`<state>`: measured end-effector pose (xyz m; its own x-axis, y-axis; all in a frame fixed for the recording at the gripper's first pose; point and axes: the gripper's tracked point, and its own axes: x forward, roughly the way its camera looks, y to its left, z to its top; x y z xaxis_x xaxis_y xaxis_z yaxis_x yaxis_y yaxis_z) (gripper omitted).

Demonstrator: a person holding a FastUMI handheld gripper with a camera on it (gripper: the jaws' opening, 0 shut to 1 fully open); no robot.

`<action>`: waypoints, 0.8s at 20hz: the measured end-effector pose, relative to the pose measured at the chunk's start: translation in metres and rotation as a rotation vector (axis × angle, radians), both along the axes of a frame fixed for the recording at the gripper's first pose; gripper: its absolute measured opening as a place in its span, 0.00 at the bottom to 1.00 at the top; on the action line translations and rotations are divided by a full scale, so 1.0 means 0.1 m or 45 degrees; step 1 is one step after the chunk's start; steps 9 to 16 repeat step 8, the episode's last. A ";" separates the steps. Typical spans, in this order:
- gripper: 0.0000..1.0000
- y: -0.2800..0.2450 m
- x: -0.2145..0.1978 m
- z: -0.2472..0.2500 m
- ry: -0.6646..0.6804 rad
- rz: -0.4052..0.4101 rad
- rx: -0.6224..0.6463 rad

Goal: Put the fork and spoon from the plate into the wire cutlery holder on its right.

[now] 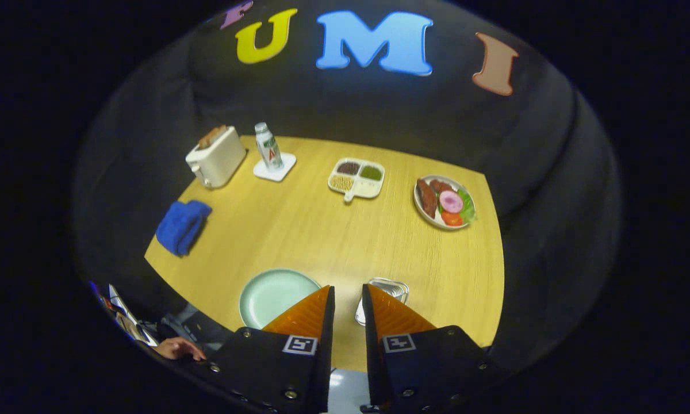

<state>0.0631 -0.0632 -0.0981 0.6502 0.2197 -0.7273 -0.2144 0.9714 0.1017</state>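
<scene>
My gripper (348, 293) hovers high over the near edge of the wooden table (322, 230), its fingers drawn close together with only a narrow slit between them and nothing held. A pale green plate (273, 296) lies just ahead of the left finger, and the part of it I can see is bare. The silver wire cutlery holder (392, 287) stands to the plate's right, just beyond the right fingertip, which covers its near part. I cannot make out what is inside it.
Farther back stand a cream toaster (215, 156), a bottle on a white coaster (269, 148), a divided dish of grains (356, 177) and a plate of food (444, 202). A blue cloth (181, 226) lies at the left edge. A hand (175, 348) rests below the table.
</scene>
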 end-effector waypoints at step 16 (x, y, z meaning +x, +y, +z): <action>0.27 0.33 -0.43 0.46 -0.508 -0.155 0.095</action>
